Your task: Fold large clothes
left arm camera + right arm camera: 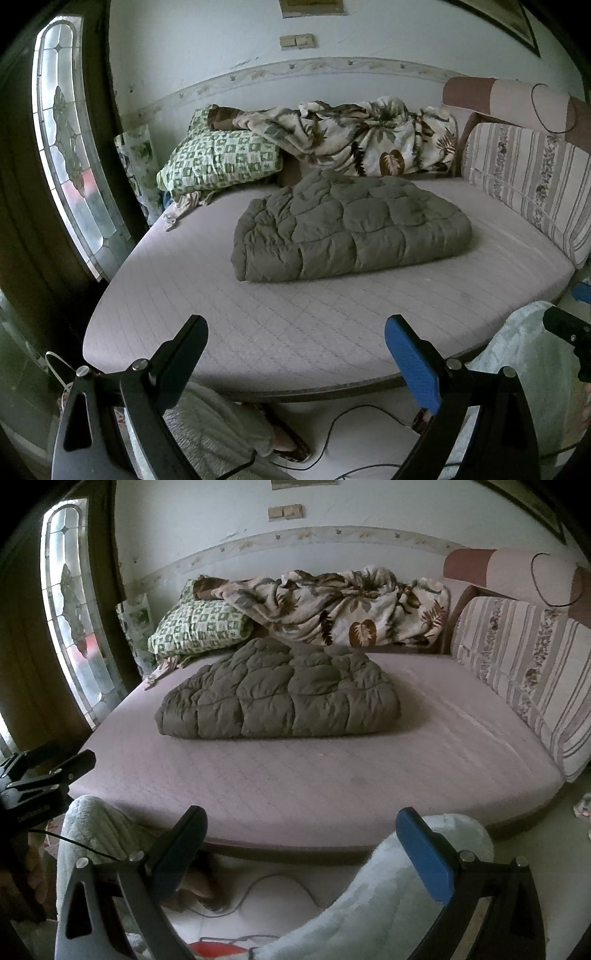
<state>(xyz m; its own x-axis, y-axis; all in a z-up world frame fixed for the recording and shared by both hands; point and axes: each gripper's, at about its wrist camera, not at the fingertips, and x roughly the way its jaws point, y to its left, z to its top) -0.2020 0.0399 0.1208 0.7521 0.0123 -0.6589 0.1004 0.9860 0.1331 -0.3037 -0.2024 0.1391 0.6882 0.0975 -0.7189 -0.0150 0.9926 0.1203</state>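
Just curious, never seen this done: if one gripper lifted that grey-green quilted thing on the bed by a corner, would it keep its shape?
Probably not. The quilted comforter looks puffy and soft, so it would likely sag and unfold. Its thick padding suggests bulk more than weight. On the mattress it would probably drag rather than slide.

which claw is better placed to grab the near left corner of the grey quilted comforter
Left, probably. Both claws, left and right, hang open off the mattress, but the comforter corner lies on the left claw's side.

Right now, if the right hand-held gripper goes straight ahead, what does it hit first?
Probably the bare mattress near its front edge; the right hand-held gripper is open, and the folded quilted garment lies farther along. Depth is uncertain.
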